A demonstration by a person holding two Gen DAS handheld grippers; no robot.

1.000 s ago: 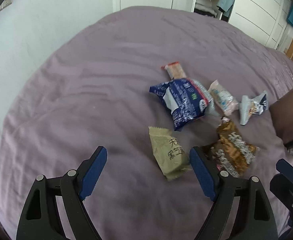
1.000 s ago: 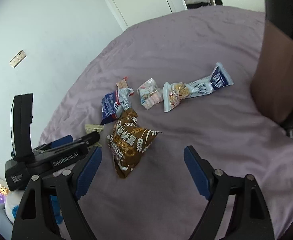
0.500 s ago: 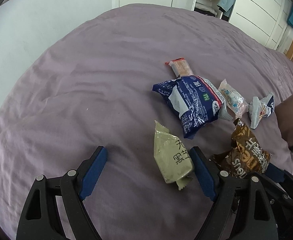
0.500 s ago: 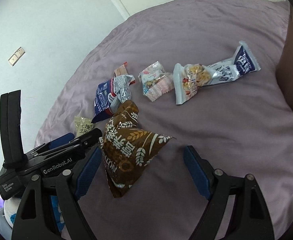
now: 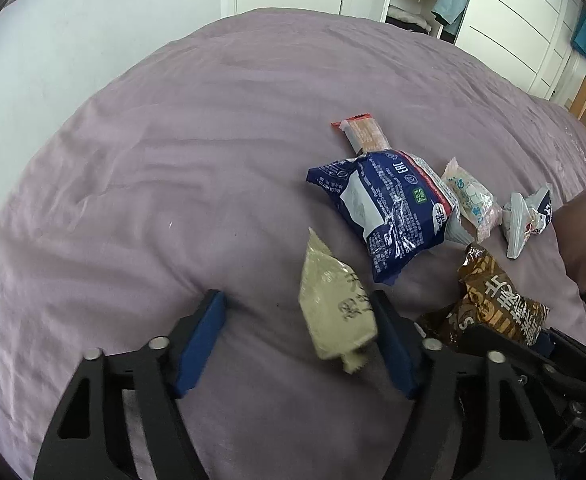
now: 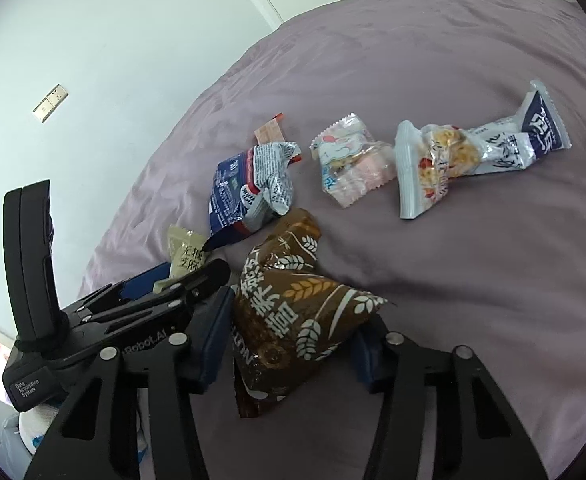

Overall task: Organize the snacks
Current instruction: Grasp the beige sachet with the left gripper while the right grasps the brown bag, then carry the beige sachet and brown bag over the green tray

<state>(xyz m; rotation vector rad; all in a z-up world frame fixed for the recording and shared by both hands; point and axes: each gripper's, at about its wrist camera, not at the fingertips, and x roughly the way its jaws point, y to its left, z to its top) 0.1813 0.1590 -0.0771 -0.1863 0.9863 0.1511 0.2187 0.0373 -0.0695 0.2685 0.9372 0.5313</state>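
Several snack packs lie on a purple bed. My left gripper (image 5: 299, 316) is open low over the bed, with the green pack (image 5: 335, 304) against its right finger. My right gripper (image 6: 293, 328) is open with its fingers around the brown pack (image 6: 293, 312), which lies between them. The brown pack (image 5: 497, 304) also shows in the left wrist view. A blue pack (image 5: 385, 208) lies beyond the green one, on an orange bar (image 5: 363, 134). A pink-white pack (image 6: 351, 164) and a long white-blue pack (image 6: 477, 152) lie farther right.
The bed cover (image 5: 173, 160) stretches wide to the left and far side. A white wall (image 6: 113, 40) runs along the bed's left. Wardrobes (image 5: 513, 20) stand behind. The left gripper's body (image 6: 93, 320) sits close beside my right gripper.
Both grippers have moved forward and down toward the packs. The brown pack now lies between my right fingers, and the green pack is against my left gripper's right finger.
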